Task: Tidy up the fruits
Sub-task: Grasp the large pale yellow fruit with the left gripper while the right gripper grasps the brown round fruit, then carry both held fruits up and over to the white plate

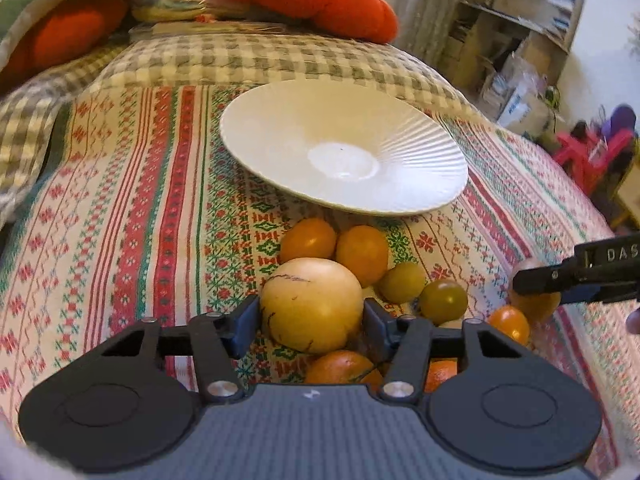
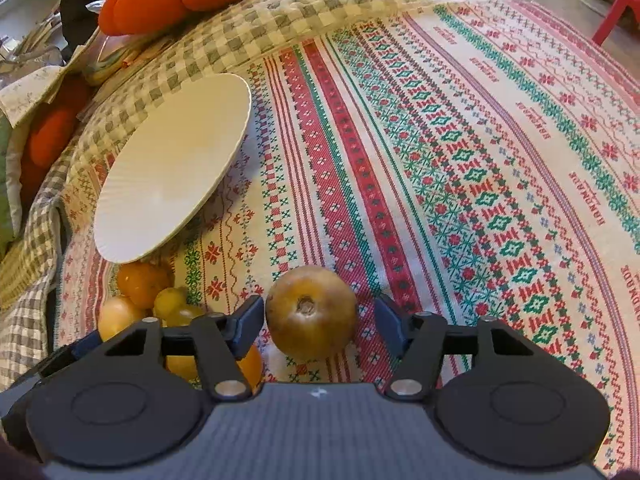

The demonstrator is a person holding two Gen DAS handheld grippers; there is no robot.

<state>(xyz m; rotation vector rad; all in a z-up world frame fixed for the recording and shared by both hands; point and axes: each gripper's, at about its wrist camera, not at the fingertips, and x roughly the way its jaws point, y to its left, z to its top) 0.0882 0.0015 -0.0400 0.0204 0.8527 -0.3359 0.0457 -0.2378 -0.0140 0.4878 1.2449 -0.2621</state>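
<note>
Large pale-yellow round fruit (image 1: 311, 306) sits in the fruit pile just below the white ribbed plate (image 1: 280, 120), left gripper (image 1: 311, 320) clamped across its widest part; smooth, firm, likely slippery. Brown round fruit (image 2: 311, 312) lies apart on the striped cloth (image 2: 480, 160), between the right gripper's (image 2: 318, 326) spread pads, right pad clear.

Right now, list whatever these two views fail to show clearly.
- Left wrist view: oranges partly hidden behind the left gripper and the pale melon.
- Left wrist view: right gripper cut off by the frame edge.
- Right wrist view: fruit pile partly hidden behind the right gripper's fingers and white plate.
</note>
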